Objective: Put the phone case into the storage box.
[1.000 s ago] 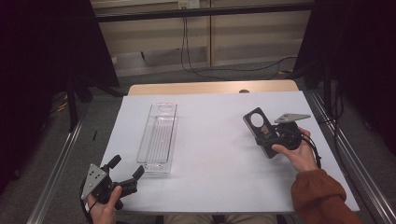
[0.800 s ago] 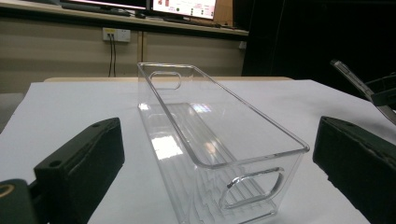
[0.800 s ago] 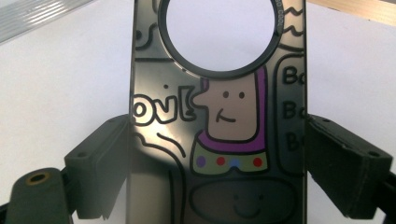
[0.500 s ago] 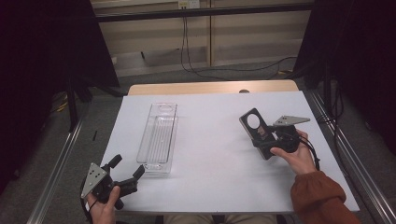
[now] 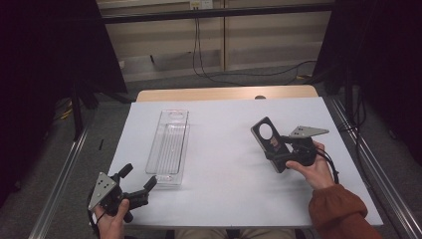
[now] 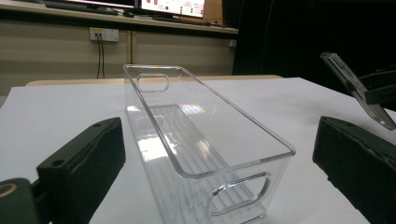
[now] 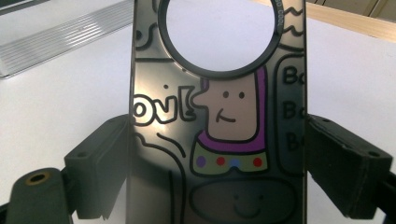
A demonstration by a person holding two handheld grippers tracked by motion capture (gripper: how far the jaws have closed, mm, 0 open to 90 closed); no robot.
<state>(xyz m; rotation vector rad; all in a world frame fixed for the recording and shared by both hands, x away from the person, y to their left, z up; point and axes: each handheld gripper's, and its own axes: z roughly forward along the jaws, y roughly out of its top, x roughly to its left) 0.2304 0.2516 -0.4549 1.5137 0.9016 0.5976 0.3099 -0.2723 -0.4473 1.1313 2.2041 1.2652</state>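
Two grippers up, one loaded: your right gripper [image 5: 271,144] is clamped on the flat dark plastic hanger tag w/ round hole & cartoon print [image 7: 219,116].

The long clear plastic bin [image 5: 169,147] lies to the tag's left, long axis running away from you. Left gripper [image 5: 137,181] sits just beside its near end, jaws spread, nothing held, so it's nearer.

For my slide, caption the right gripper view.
Right gripper jaws clamp a dark cartoon-printed card with a round hole, above the white table.
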